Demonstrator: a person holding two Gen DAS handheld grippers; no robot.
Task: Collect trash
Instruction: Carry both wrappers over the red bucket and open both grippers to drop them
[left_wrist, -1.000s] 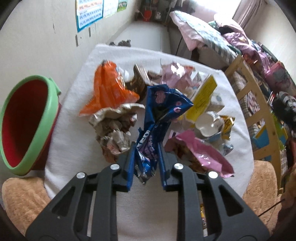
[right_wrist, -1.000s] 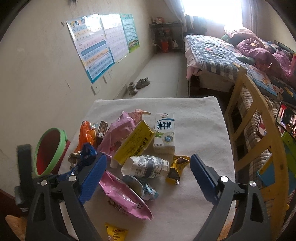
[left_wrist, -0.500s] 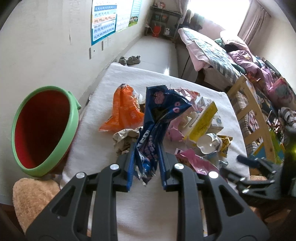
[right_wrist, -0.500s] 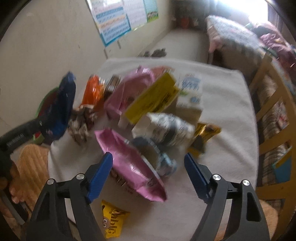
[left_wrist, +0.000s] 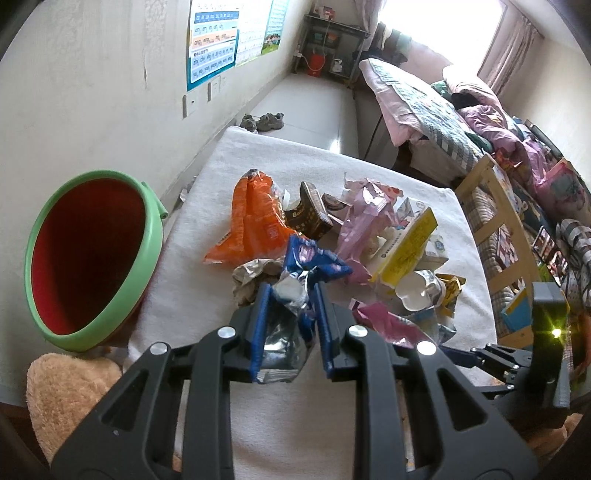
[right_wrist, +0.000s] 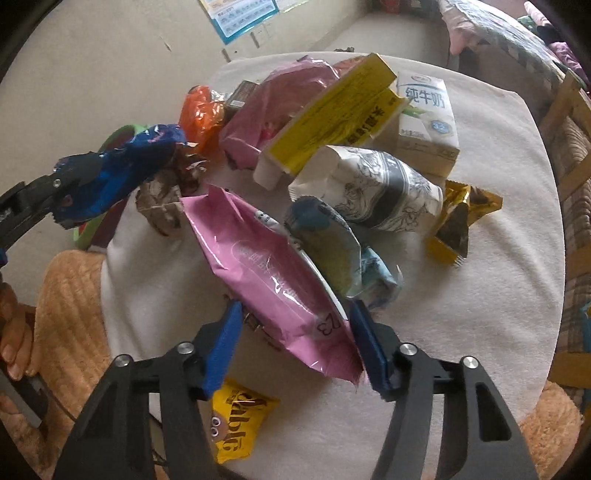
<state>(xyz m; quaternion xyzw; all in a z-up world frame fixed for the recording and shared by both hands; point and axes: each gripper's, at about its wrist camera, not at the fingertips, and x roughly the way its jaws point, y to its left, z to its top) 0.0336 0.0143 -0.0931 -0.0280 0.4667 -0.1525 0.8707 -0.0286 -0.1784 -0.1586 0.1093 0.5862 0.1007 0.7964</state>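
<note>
Between our right gripper (right_wrist: 295, 341) closing jaws lies the pink pack (right_wrist: 273, 284), lengthwise away, perhaps untouched; our left gripper (left_wrist: 290, 325) pinches the blue wrapper (left_wrist: 295, 295).

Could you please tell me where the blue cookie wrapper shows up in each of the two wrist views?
Left wrist: blue cookie wrapper at lower centre, clamped in the left gripper.
Right wrist: same wrapper at far left, hanging above the table's edge.
Shared landmark: the orange snack bag just beyond it.
</note>
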